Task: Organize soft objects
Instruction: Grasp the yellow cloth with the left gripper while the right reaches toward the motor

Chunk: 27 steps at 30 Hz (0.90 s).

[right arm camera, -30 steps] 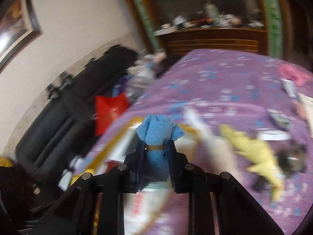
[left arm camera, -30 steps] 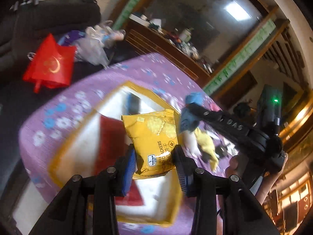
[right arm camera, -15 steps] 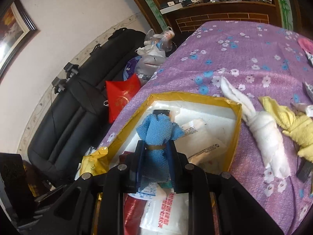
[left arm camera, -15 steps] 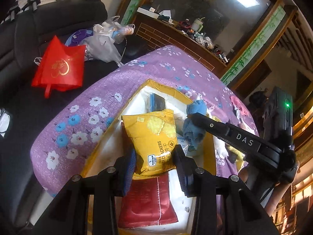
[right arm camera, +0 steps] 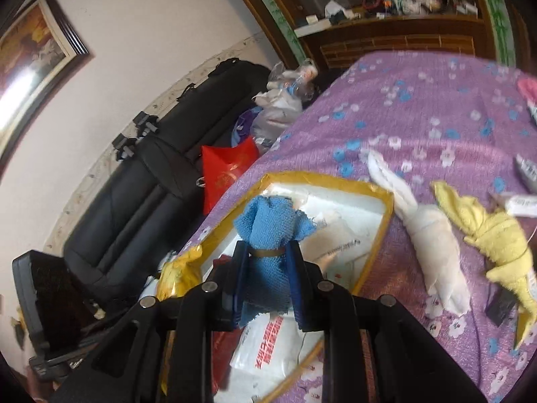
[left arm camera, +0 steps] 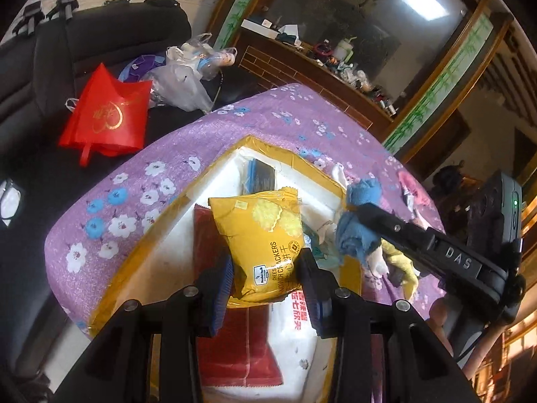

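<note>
My left gripper (left arm camera: 265, 287) is shut on a yellow cracker packet (left arm camera: 260, 241) and holds it above a white foam box with yellow tape edges (left arm camera: 174, 245). My right gripper (right arm camera: 266, 280) is shut on a blue rolled towel toy (right arm camera: 268, 231), which also shows in the left wrist view (left arm camera: 357, 231), over the same box (right arm camera: 376, 231). A white towel bunny (right arm camera: 433, 245) and a yellow towel toy (right arm camera: 496, 238) lie on the purple flowered cloth (right arm camera: 436, 107) right of the box.
The box holds a red packet (left arm camera: 235, 346), a white packet with red print (right arm camera: 265, 342) and a blue-black pack (left arm camera: 258, 176). A black sofa (right arm camera: 141, 188) with a red bag (left arm camera: 107, 114) and plastic bags (left arm camera: 188, 80) lies left. A wooden sideboard (right arm camera: 399, 40) stands behind.
Both grippers have moved over the box with their loads. The right gripper has come closer and lower over the box's right part. The left packet stays gripped.
</note>
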Tool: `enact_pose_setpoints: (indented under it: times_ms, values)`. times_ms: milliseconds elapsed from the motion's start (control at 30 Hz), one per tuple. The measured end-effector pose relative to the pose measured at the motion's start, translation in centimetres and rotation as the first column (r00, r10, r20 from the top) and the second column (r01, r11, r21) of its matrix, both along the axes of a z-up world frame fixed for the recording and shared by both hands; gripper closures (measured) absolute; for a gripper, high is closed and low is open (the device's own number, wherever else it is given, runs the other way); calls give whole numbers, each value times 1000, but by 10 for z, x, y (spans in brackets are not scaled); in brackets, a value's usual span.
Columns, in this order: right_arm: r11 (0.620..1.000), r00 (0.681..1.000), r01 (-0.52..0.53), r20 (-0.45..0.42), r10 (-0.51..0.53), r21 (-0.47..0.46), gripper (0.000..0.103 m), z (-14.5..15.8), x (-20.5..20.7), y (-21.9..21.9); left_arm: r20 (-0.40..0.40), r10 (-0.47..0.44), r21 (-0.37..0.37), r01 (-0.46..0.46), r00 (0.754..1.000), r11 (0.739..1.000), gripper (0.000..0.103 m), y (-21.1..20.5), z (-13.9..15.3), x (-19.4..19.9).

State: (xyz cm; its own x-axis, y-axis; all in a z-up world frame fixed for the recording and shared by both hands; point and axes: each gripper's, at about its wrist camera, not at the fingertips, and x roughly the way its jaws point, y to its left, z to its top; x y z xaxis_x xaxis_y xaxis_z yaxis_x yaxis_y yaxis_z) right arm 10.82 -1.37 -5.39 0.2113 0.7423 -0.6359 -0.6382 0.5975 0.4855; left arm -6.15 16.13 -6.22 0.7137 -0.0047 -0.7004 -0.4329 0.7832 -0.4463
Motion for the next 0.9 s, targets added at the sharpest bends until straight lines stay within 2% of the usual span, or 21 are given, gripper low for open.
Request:
enact_pose_setpoints:
  times_ms: [133, 167, 233, 300, 367, 433, 467, 500, 633, 733, 833, 900]
  values:
    - [999, 998, -15, -67, 17, 28, 80, -13, 9, 1, -33, -18, 76, 21, 999, 997, 62, -12, 2, 11]
    - [1000, 998, -17, -59, 19, 23, 80, -16, 8, 4, -66, -2, 116, 9, 998, 993, 62, -14, -3, 16]
    - [1000, 1000, 14, 15, -14, -28, 78, -21, 5, 11, -101, 29, 155, -13, 994, 988, 61, -14, -11, 21]
    - [999, 999, 24, 42, -22, -40, 74, -29, 5, 14, -104, 6, 161, 11, 995, 987, 49, -15, -16, 23]
    - [1000, 1000, 19, -24, -19, 5, 66, -34, 9, 10, -115, -1, 156, 19, 993, 988, 31, -16, -17, 21]
    - [996, 999, 12, -40, -8, 84, 56, -24, 8, -3, -95, 9, 168, 8, 995, 986, 21, -19, -13, 16]
    - [995, 1000, 15, -18, -14, 97, 43, -17, 5, -9, -92, 27, 187, -10, 995, 982, 18, -23, -9, 12]
    - [994, 999, 22, 20, -24, 106, 36, -6, -1, -19, -84, 38, 198, -21, 996, 980, 17, -27, -5, 10]
    - [994, 996, -2, 91, -8, 105, 31, 10, -19, -56, 0, 23, 223, -23, 1000, 975, 14, -56, 20, 0]
    - [994, 992, 52, 108, -63, 98, 31, 14, -17, -96, 58, -21, 230, 7, 998, 973, 10, -80, 34, 2]
    - [991, 981, 119, 148, -127, 57, 31, 22, 0, -127, 55, -102, 202, 89, 993, 975, 9, -102, 41, 22]
    - [983, 975, 167, 134, -176, 76, 31, 32, 19, -150, 53, -146, 167, 135, 988, 977, 9, -111, 44, 36]
